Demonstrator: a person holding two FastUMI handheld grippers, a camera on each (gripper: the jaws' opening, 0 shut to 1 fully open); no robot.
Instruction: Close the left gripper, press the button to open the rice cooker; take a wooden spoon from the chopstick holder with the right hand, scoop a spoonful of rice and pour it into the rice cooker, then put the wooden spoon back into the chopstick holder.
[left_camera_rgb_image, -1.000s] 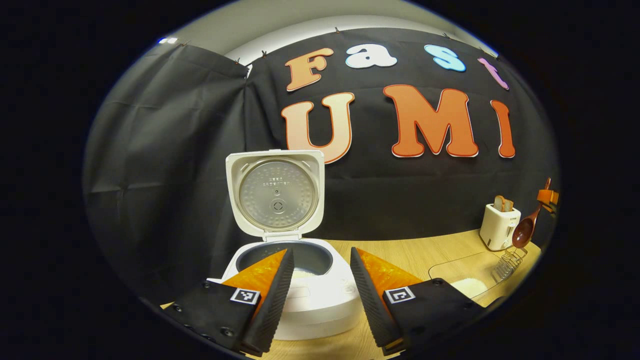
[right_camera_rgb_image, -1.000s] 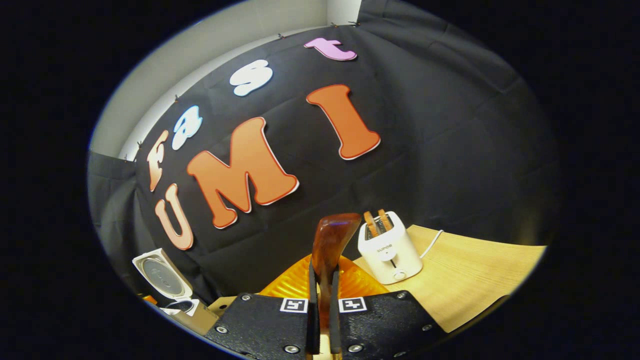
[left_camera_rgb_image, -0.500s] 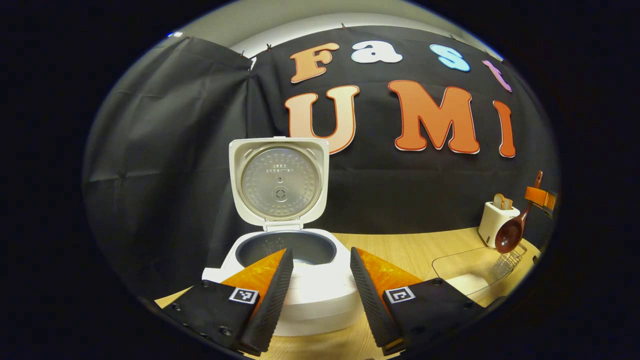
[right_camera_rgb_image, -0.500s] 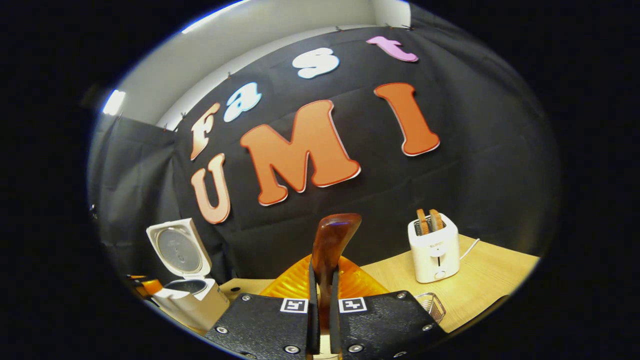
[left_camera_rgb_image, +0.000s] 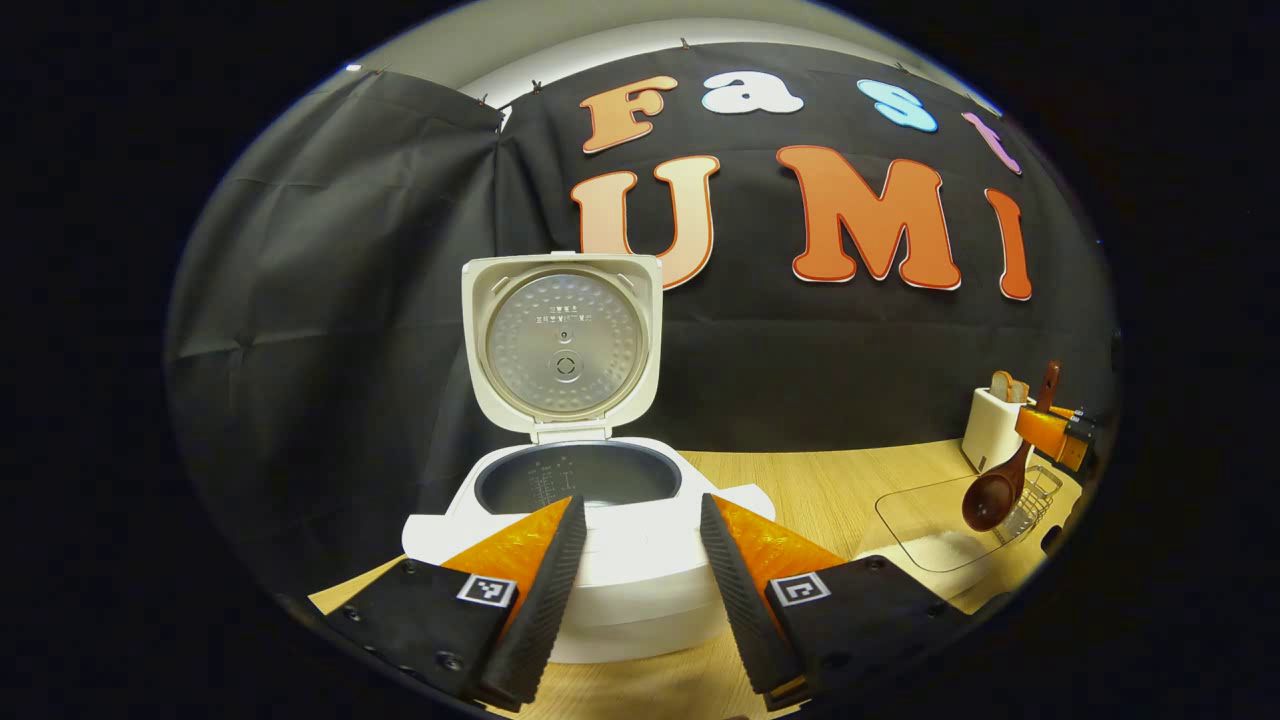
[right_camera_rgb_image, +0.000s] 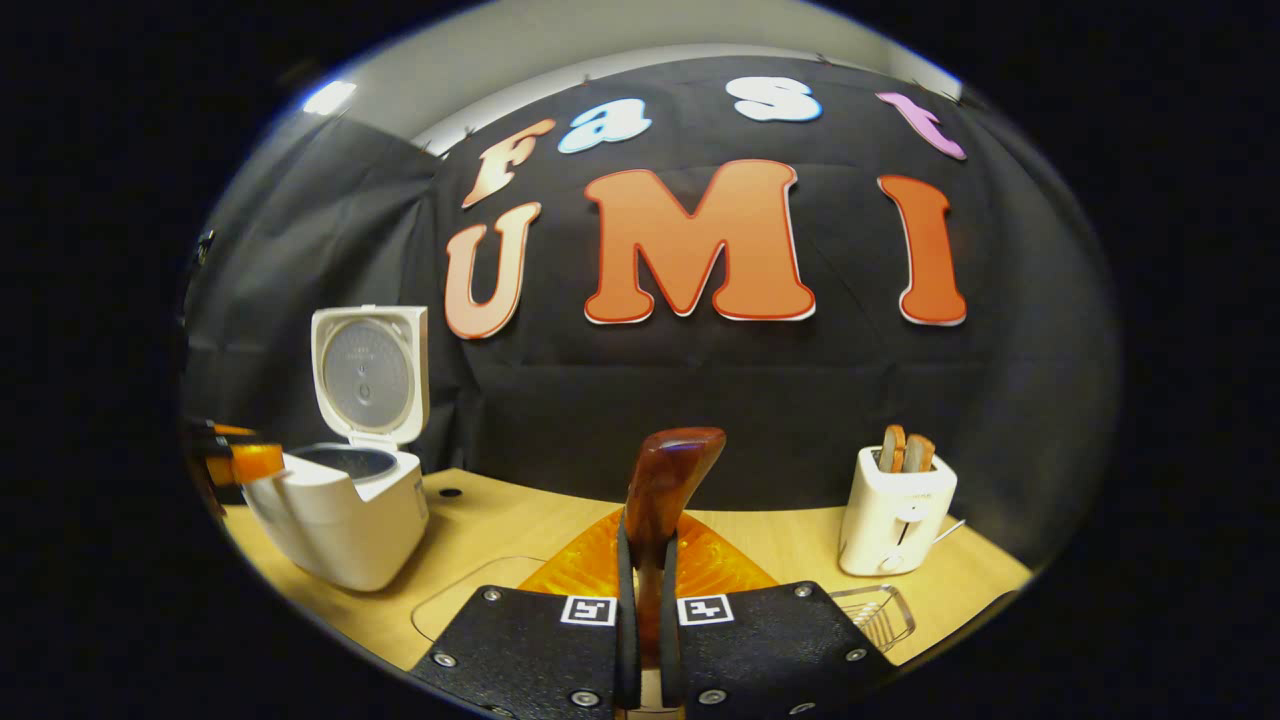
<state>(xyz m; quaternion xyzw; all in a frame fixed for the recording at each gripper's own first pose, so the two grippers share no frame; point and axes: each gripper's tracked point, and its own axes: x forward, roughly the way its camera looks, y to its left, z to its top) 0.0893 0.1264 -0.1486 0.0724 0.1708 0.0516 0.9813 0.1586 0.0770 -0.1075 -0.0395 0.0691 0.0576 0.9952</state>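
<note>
The white rice cooker (left_camera_rgb_image: 600, 560) stands with its lid (left_camera_rgb_image: 563, 345) up and its dark pot (left_camera_rgb_image: 578, 478) showing. My left gripper (left_camera_rgb_image: 635, 535) hangs open just in front of it, touching nothing. At the far right my right gripper (left_camera_rgb_image: 1052, 430) is shut on the handle of the wooden spoon (left_camera_rgb_image: 993, 497), whose bowl hangs over the clear rice tray (left_camera_rgb_image: 925, 520). In the right gripper view the spoon handle (right_camera_rgb_image: 668, 480) sticks up between the shut fingers of my right gripper (right_camera_rgb_image: 647, 560). The cooker (right_camera_rgb_image: 345, 505) sits at the left there.
A white toaster (right_camera_rgb_image: 893, 510) with bread slices stands at the back right of the wooden table (right_camera_rgb_image: 500, 520). The wire chopstick holder (right_camera_rgb_image: 880, 615) sits right of my right gripper, also beside the tray in the left gripper view (left_camera_rgb_image: 1035, 490). The other gripper (right_camera_rgb_image: 235, 462) shows by the cooker.
My right gripper has swung left and levelled out, carrying the spoon down from above the wire holder to over the rice tray. The left gripper has drawn back slightly from the cooker.
</note>
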